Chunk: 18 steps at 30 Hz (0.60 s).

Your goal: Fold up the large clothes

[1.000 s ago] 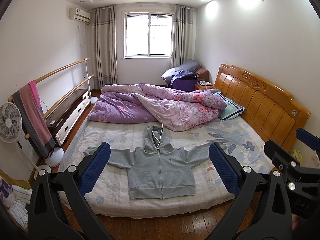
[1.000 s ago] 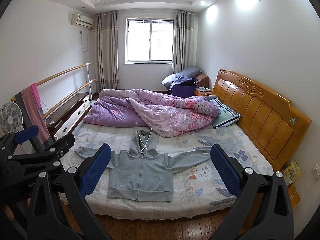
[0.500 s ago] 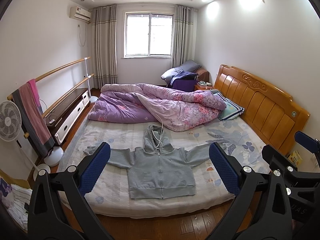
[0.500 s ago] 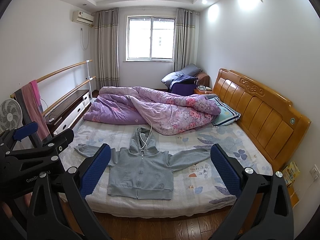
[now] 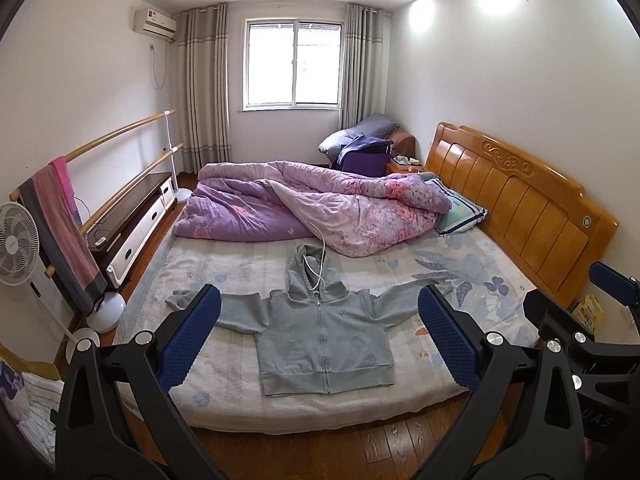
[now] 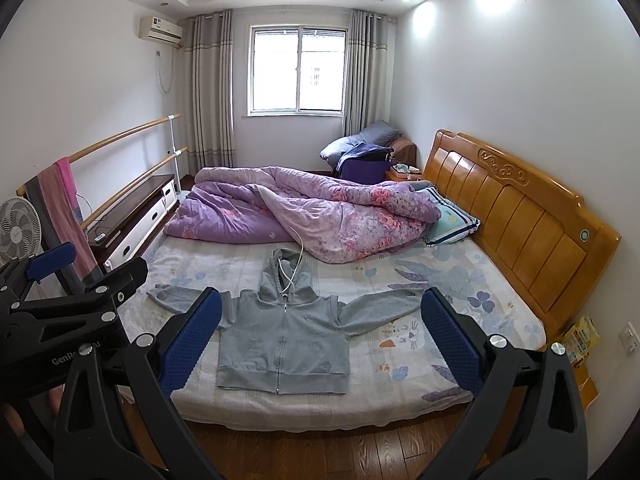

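Note:
A grey zip-up hoodie (image 5: 324, 340) lies flat, front up, on the near side of the bed, sleeves spread left and right, hood toward the quilt. It also shows in the right wrist view (image 6: 284, 344). My left gripper (image 5: 320, 336) is open and empty, held above the floor in front of the bed, well short of the hoodie. My right gripper (image 6: 320, 336) is open and empty, beside it on the right. A white cord (image 5: 318, 260) runs from the quilt onto the hood.
A purple floral quilt (image 5: 320, 208) is bunched at the far side of the bed. A wooden headboard (image 5: 520, 208) is on the right. A fan (image 5: 18, 240), a rail with towels (image 5: 60, 232) and a low cabinet (image 5: 132, 220) line the left wall. Wooden floor (image 5: 320, 452) lies below.
Both grippers have drifted slightly; the hoodie sits a little higher in the right wrist view. The jaws remain open and the hoodie has not moved.

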Motion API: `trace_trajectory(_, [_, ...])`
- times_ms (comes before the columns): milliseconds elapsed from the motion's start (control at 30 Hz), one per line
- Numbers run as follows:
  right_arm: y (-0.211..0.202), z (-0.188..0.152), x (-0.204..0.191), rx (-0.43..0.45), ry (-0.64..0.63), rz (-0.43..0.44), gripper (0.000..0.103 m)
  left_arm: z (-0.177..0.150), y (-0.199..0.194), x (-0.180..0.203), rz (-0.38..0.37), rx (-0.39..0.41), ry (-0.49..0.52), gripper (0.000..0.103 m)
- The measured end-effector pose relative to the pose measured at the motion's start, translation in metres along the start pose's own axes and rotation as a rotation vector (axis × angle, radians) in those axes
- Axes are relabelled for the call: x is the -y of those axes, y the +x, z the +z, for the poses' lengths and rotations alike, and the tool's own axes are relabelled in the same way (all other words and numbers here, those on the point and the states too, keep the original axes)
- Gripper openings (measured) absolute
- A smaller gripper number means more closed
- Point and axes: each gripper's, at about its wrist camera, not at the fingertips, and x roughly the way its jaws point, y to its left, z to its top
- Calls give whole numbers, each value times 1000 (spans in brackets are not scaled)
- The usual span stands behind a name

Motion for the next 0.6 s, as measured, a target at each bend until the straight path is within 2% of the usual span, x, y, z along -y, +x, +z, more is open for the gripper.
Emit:
trace_trajectory(400, [21,-2,-18,-38,1,-3,96,0,24,-24,-14,-41,2,98])
trace_trajectory(600, [53,-1,-15,-90,12,3,96,1,53,-27,-14,-90,12,98])
